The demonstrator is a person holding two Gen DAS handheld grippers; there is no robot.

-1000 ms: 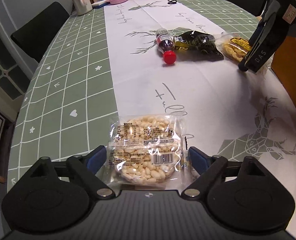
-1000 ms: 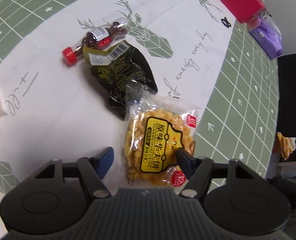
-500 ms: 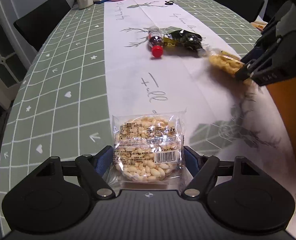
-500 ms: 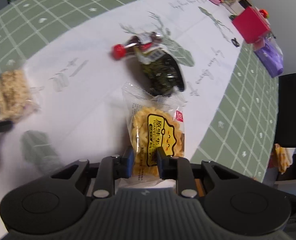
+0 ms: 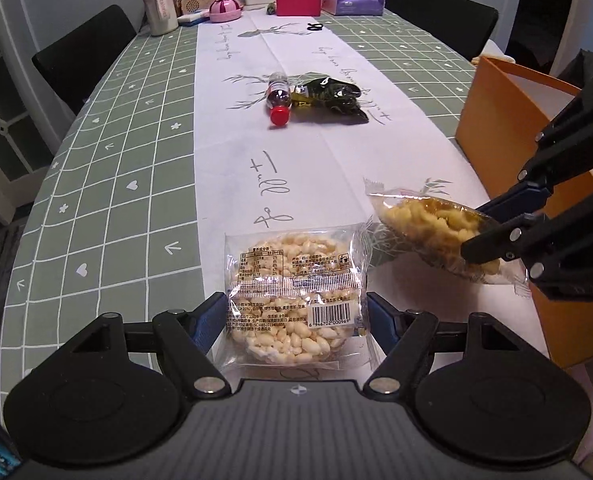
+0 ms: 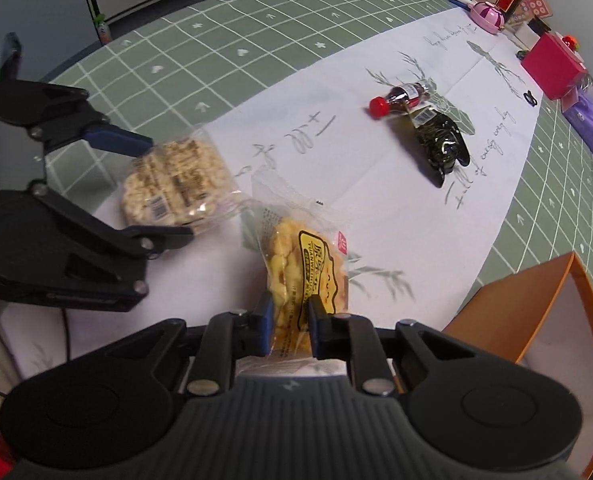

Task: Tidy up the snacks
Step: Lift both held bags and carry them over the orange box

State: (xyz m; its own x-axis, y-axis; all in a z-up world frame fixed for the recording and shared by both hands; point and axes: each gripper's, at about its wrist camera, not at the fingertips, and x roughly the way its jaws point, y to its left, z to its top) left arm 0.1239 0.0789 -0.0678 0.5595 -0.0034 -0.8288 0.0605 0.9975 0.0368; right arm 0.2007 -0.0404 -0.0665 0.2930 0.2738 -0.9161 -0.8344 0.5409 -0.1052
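In the left wrist view, the left gripper sits at the bottom centre, its blue-tipped jaws spread on either side of a clear pack of puffed rice cake; whether they press its edges or merely flank it cannot be told. Above, mid-frame, a red-capped bottle lies touching a dark snack bag on the white table runner. At right, the right gripper is clenched on a yellow-labelled snack packet, held clear of the cloth just beside an orange box. In the right wrist view, that packet stands pinched upright at centre.
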